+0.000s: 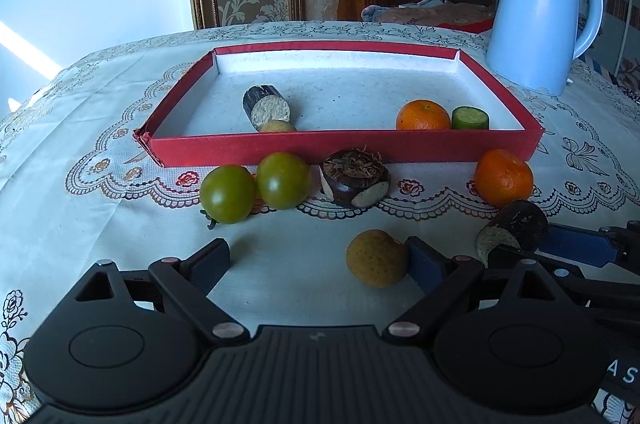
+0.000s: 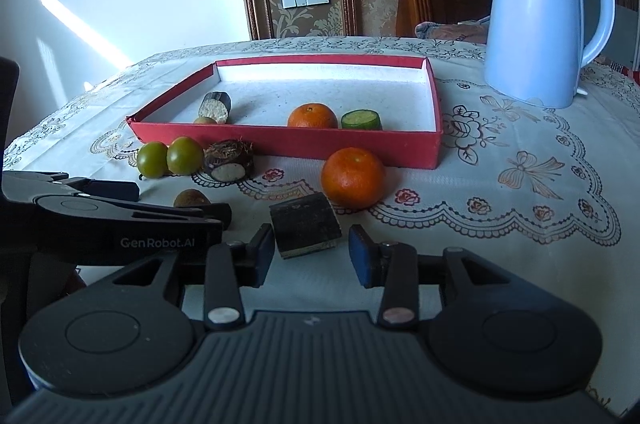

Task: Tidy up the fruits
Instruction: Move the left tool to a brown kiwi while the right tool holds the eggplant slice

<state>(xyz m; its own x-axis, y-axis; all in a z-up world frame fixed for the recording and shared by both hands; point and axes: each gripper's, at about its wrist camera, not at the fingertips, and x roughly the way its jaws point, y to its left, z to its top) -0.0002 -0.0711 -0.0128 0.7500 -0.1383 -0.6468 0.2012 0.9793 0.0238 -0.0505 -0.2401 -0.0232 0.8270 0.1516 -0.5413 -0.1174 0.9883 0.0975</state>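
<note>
The left gripper (image 1: 318, 258) stands spread with nothing clamped; a small tan round fruit (image 1: 376, 258) lies on the lace-patterned tablecloth (image 1: 120, 224) against the inside of its right finger (image 1: 426, 264). The right gripper (image 2: 312, 250) is parted, with a dark cut cylinder of sugarcane (image 2: 306, 224) resting just ahead between the fingertips, the left pad at its edge, the right pad apart from it. Beyond it sits a loose orange mandarin (image 2: 352, 178). Ahead of both, a shallow red cardboard tray (image 1: 344, 146) holds a cane piece, a tan fruit, a mandarin and a green cucumber slice (image 1: 470, 118). Two green tomatoes (image 1: 256, 188) and a dark water chestnut (image 1: 356, 182) lie just before the tray wall. A pale blue electric kettle (image 2: 536, 20) stands far right
</note>
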